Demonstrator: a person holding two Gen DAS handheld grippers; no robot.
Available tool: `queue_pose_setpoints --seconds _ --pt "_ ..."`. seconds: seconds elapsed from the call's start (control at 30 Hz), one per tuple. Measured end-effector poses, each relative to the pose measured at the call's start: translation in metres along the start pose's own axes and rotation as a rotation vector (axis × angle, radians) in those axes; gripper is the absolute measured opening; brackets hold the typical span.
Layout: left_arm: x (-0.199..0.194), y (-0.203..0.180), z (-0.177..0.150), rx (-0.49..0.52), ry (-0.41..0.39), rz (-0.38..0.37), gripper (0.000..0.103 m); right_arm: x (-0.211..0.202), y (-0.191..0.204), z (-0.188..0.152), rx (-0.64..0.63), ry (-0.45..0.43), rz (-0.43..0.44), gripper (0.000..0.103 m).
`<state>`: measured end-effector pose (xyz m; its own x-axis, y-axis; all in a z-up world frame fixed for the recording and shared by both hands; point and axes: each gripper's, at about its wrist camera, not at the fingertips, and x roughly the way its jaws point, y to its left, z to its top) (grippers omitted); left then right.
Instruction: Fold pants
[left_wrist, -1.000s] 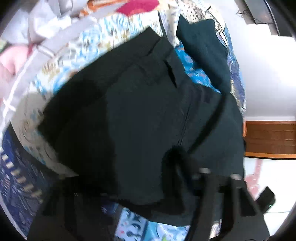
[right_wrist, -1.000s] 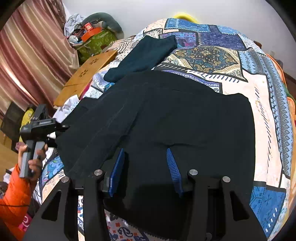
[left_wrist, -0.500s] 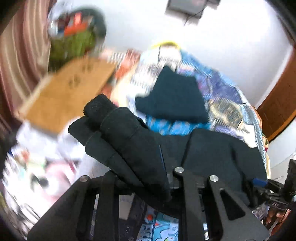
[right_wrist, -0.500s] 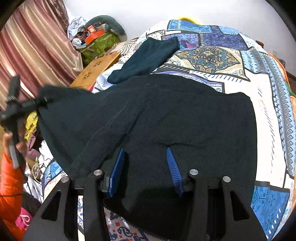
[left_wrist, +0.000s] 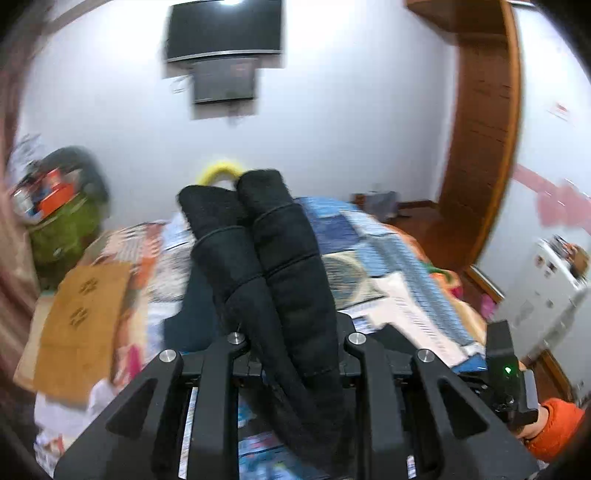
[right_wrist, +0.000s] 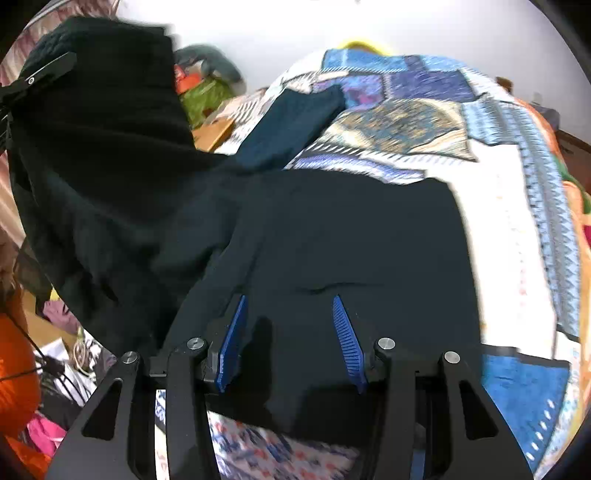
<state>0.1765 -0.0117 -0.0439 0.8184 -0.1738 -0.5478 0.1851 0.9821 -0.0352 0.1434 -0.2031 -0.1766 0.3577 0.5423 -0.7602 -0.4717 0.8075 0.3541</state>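
Black pants (right_wrist: 332, 229) lie spread on a patchwork bedspread (right_wrist: 517, 206). My left gripper (left_wrist: 291, 332) is shut on the bunched leg ends of the pants (left_wrist: 280, 258), which stick up between its fingers and hide the pads. In the right wrist view the left gripper (right_wrist: 37, 79) is high at the upper left, and the cloth hangs from it in a big fold. My right gripper (right_wrist: 288, 314) stands open low over the near part of the pants, with flat cloth between its blue pads (right_wrist: 236, 332). The right gripper (left_wrist: 506, 373) also shows at the left view's right edge.
A folded dark teal garment (right_wrist: 295, 122) lies on the bed beyond the pants. A wooden board (left_wrist: 81, 317) and a green bag (left_wrist: 62, 229) sit left of the bed. A wall TV (left_wrist: 221, 29) and wooden wardrobe (left_wrist: 480, 147) stand behind. An orange sleeve (right_wrist: 14, 369) is nearby.
My left gripper shut on the pants' leg ends, rolled upright and rose, lifting that cloth high off the bed. The right gripper kept almost still over the pants.
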Motion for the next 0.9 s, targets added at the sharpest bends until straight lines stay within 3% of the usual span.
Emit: queue_pose_setpoints --seconds 0.2,0.33,0.4,0.47,0.63,0.8,0.9 --pt "0.044 -0.067 -0.005 0.041 0.116 -0.205 0.020 -0.046 -0.037 -0.014 0.045 -0.063 -0.126 0.044" --pt "0.094 -0.112 -0.048 0.103 0.240 -0.250 0.020 -0.058 -0.057 -0.031 0.136 -0.051 -0.107 0.044" --pt "0.113 -0.133 -0.078 0.137 0.353 -0.332 0.020 -0.060 -0.060 -0.039 0.160 -0.045 -0.085 0.044" --pt "0.123 -0.152 -0.100 0.211 0.420 -0.308 0.020 -0.059 -0.061 -0.046 0.170 -0.035 -0.086 0.044" --pt "0.126 -0.170 -0.119 0.312 0.484 -0.291 0.043 -0.058 -0.067 -0.057 0.206 -0.020 -0.078 0.044" --pt "0.116 -0.160 -0.105 0.293 0.491 -0.317 0.070 -0.063 -0.069 -0.063 0.232 -0.021 -0.072 0.045" --pt "0.106 -0.144 -0.090 0.228 0.474 -0.348 0.071 -0.069 -0.066 -0.064 0.225 -0.034 -0.071 0.045"
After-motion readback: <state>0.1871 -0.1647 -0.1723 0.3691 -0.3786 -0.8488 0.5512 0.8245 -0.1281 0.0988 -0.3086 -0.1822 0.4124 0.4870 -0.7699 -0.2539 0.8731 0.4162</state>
